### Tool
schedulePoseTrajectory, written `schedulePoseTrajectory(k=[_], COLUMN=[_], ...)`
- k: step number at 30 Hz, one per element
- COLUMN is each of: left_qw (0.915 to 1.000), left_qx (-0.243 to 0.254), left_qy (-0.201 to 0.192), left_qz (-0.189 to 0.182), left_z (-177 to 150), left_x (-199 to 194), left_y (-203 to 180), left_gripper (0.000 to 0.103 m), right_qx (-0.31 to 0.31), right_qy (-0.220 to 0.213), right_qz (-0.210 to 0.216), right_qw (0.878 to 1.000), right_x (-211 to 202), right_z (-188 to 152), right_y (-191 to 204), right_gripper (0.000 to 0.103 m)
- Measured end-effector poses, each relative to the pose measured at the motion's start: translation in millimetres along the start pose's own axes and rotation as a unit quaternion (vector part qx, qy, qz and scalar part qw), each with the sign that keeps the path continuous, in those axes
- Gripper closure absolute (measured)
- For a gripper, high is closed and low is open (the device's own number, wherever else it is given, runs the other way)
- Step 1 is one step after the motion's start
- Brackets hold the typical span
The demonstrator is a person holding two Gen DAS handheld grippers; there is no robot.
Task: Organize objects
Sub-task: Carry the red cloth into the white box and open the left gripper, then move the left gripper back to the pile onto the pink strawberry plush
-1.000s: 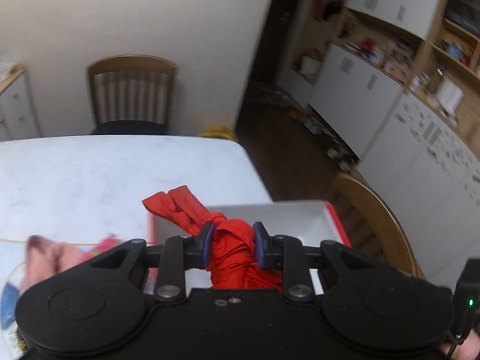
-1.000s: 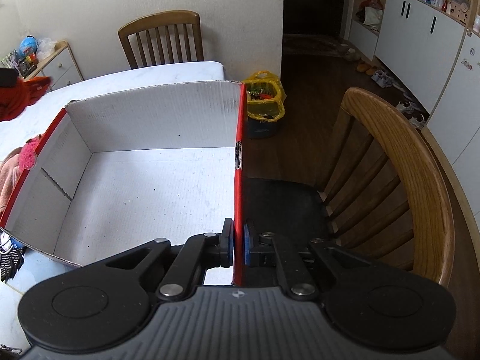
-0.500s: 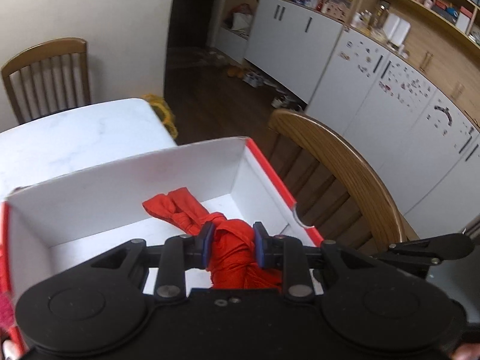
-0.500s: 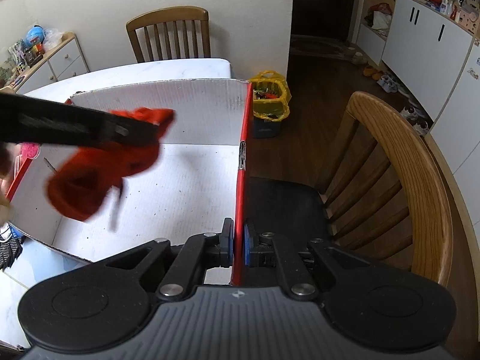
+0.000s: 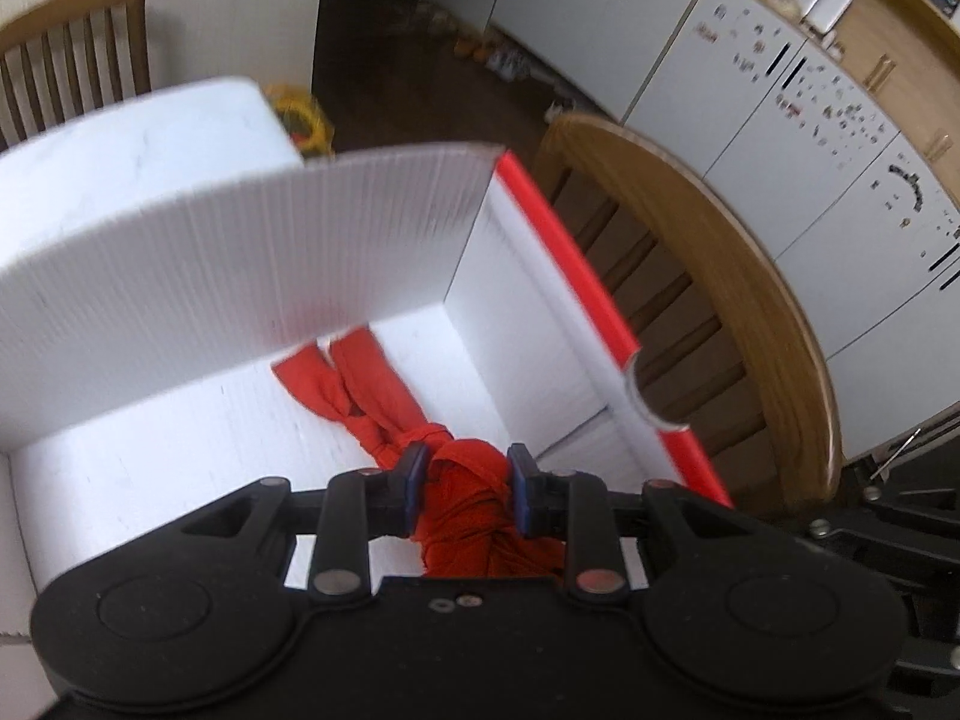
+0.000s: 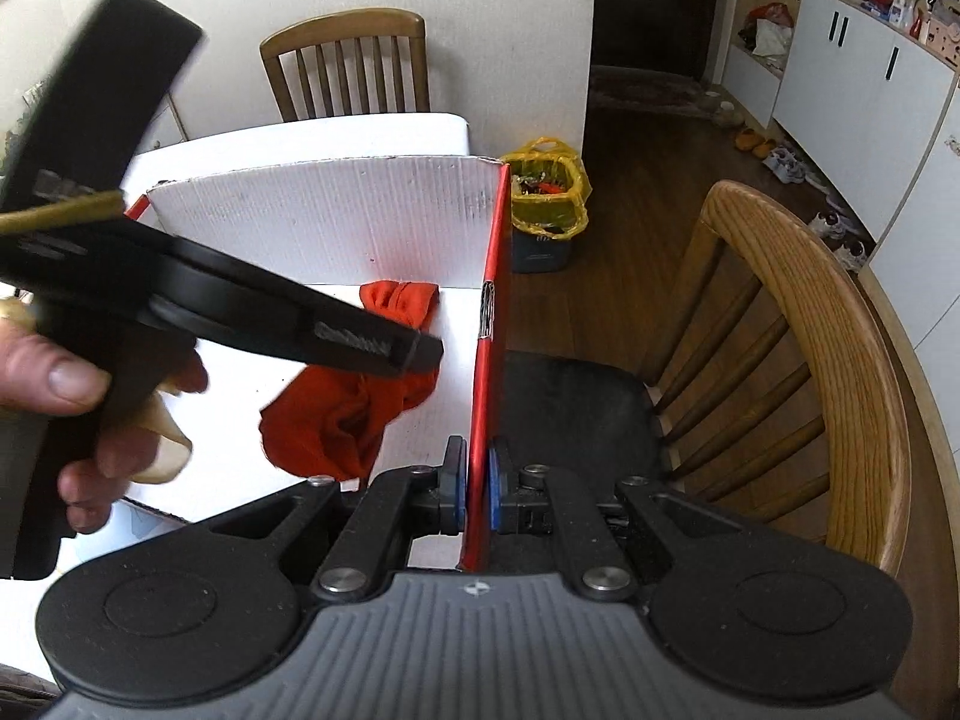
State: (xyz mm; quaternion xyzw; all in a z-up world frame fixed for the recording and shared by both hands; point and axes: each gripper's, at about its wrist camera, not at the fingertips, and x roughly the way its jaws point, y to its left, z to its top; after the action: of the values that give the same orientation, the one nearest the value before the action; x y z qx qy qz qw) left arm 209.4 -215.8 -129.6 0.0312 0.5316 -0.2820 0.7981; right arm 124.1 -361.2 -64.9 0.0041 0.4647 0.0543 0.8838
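Observation:
My left gripper (image 5: 467,489) is shut on a knotted red cloth (image 5: 360,399) and holds it inside the white box with red outer walls (image 5: 210,252), near the box's right wall. In the right wrist view the red cloth (image 6: 336,420) hangs under the left gripper (image 6: 414,354), low over the box floor. My right gripper (image 6: 474,495) is shut on the box's right wall (image 6: 489,324) at its near end.
A wooden chair (image 6: 804,324) stands right beside the box. Another wooden chair (image 6: 348,60) is at the far end of the white table (image 6: 312,138). A yellow bag (image 6: 546,192) sits on the floor. White cabinets (image 5: 780,120) line the right.
My left gripper has carried the red cloth from over the table into the box and lower toward its floor. My right gripper has stayed clamped on the box wall.

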Motion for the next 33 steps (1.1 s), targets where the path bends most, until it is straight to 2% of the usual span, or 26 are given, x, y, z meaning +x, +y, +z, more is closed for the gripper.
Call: schedulePoseTrajectory(k=[3,8,11,14,24,33], left_qw=[0.9996,0.9995,0.9996,0.9998,0.9983,0.9932], left_qx=[-0.007,-0.007,-0.011,-0.017,-0.038,-0.058], left_qy=[0.029,0.030,0.026,0.013,-0.039,-0.090], left_qz=[-0.002,-0.001,0.000,0.003,0.019,0.046], left_z=[2.0,0.0,-1.4,-4.4,-17.8,-29.3], left_x=[10.8,12.5,6.7,-1.9,-43.1,-91.8], left_y=[2.4,4.0,7.2,11.3,23.1,38.9], left_gripper=[0.073,0.070,0.064,0.053,0.050,0.048], right_qx=[0.000,0.002,0.005,0.011,0.026,0.022], right_qy=[0.001,0.002,0.003,0.004,0.008,-0.001], right_qz=[0.000,0.001,0.001,0.003,0.001,-0.005], right_qw=[1.000,1.000,1.000,1.000,1.000,1.000], right_x=[0.0,-0.4,-0.1,0.2,2.9,-1.4], right_z=[0.1,0.5,0.8,1.4,5.3,9.1], right_y=[0.0,-0.7,-0.8,-2.6,-5.4,-2.8], right_gripper=[0.096,0.096,0.096,0.096,0.096,0.096])
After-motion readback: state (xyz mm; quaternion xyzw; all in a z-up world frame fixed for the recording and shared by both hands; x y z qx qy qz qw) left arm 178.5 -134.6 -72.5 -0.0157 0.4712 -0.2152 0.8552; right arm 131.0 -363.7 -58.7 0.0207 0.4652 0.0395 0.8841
